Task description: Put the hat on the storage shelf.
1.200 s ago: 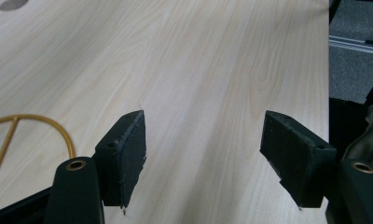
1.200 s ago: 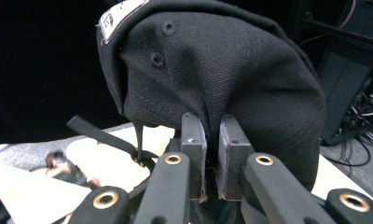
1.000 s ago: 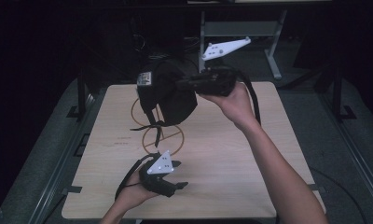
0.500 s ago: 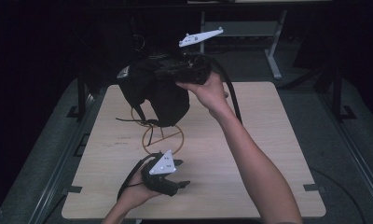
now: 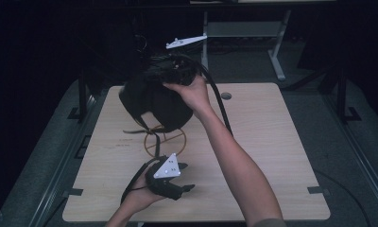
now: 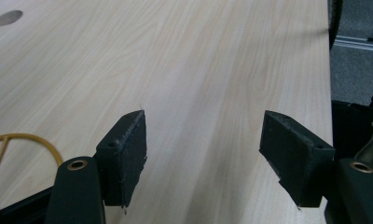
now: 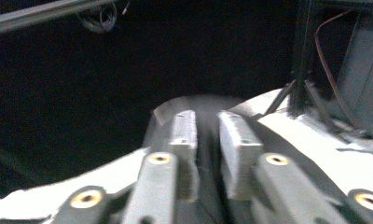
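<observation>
Tongs first, from the left: my left gripper [image 5: 186, 176] lies low over the table [image 5: 281, 142] close to its near edge, a little left of the middle, with the left hand [image 5: 140, 196] wrapped round its body and its grey plate [image 5: 169, 166] facing up. In the left gripper view its two black pads stand wide apart with bare wood between them, so it has hold of nothing. Just beyond it, toward the middle of the table, stands the gold wire stand [image 5: 164, 139], its ring base flat on the wood. Above that stand, toward the far edge and left of centre, hangs the black strapped bundle [image 5: 149, 101], covering the stand's top; I cannot tell whether it rests on the stand. My right gripper [image 7: 208, 126] sits at the bundle's upper right, the right hand [image 5: 189, 92] against the dark fabric. Its jaws have just been opening: in the right gripper view the pads stand a narrow way apart with something dark in the gap, but the blur keeps me from telling whether they press on it. A small round hole [image 5: 226, 96] marks the table near the far edge.
</observation>
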The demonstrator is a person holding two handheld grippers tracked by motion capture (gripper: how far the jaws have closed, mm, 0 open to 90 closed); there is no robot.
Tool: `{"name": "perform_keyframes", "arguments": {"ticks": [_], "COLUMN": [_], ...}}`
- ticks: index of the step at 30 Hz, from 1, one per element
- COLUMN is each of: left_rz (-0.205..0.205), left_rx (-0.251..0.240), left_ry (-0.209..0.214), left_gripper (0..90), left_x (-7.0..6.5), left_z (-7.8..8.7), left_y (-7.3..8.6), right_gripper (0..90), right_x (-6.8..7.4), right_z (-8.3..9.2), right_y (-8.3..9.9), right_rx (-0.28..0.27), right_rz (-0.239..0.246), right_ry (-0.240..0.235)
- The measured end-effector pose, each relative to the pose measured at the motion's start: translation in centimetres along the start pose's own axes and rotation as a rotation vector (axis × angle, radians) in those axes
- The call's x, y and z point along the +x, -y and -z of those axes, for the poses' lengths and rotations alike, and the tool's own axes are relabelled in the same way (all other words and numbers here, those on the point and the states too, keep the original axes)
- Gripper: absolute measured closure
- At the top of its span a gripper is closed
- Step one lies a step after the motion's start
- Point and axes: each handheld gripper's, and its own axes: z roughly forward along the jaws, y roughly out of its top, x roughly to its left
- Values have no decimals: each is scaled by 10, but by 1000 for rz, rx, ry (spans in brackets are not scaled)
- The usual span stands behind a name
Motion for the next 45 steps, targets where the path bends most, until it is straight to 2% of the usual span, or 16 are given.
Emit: {"name": "perform_keyframes", "arguments": {"ticks": [1,2,4,8,14,18,28,31,35,38,45], "left_rz": [-3,-8,-5,0,14,18,49,46,42,52,62], "left_rx": [3,3,-1,-4,3,15,7,5,-3,-8,-12], "left_ry": [2,1,-1,-5,-17,-19,-23,-27,-28,-27,-27], "left_gripper": [313,313,313,303,280,270,261,260,259,259,262], "left_x": [0,-1,-1,0,2,5,7,7,7,7,8], "left_z": [0,0,1,0,-1,0,1,1,1,1,1], "left_y": [0,0,1,1,4,4,7,8,7,8,9], "right_gripper": [616,584,564,486,432,411,350,337,315,305,280], "right_x": [-1,0,-2,-3,-7,-9,-11,-13,-20,-22,-27], "right_z": [-5,-8,-8,-4,11,17,33,42,54,62,74], "right_y": [1,2,5,11,22,28,40,43,48,53,62], "right_rx": [34,62,56,75,96,92,87,79,78,87,88], "right_rz": [1,13,-1,-8,1,-1,0,-9,-40,-42,-50], "right_ry": [-1,27,15,22,39,45,44,44,57,86,102]}}
